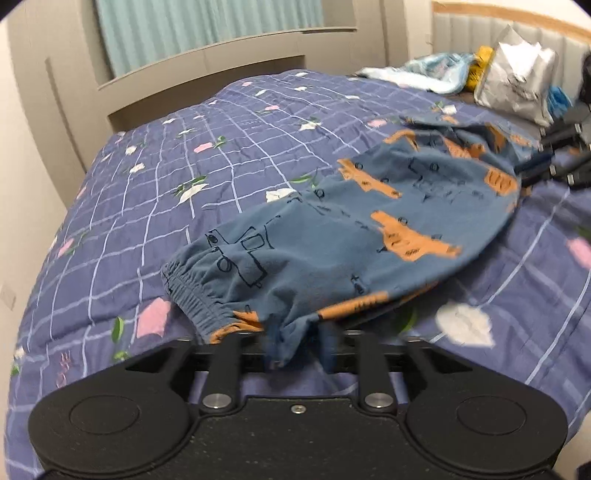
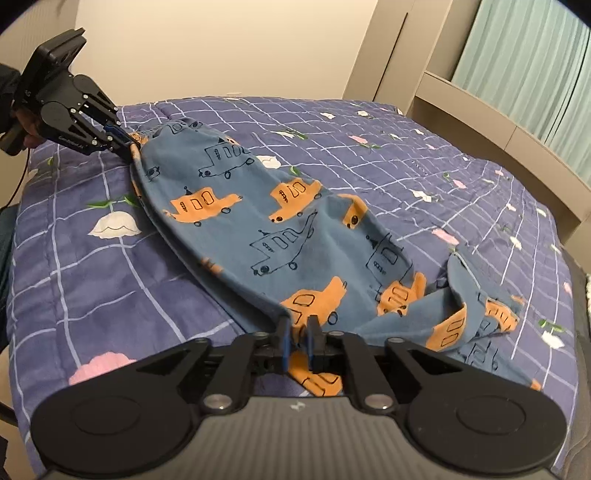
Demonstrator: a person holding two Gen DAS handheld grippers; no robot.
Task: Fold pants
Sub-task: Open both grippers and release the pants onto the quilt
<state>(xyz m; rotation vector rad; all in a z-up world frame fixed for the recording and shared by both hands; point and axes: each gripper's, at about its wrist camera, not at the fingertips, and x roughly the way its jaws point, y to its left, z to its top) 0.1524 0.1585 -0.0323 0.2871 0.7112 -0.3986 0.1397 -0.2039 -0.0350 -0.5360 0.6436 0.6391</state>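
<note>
Laying pants flat on the quilt, both ends low.
- Right gripper: narrow gap, waist-end cloth in it; can't tell whether the pads bite.
- Left gripper: fingers parted, blurred, a tuft by the cuff loose between them, not pinched.
- My call: let go fully, lift straight off so neither end drags, then smooth the bunched far leg before folding.
- Quilt is soft and puckered, so it grips cloth.
- Beyond: grey bed frame, teal curtain, silver bag.
</note>
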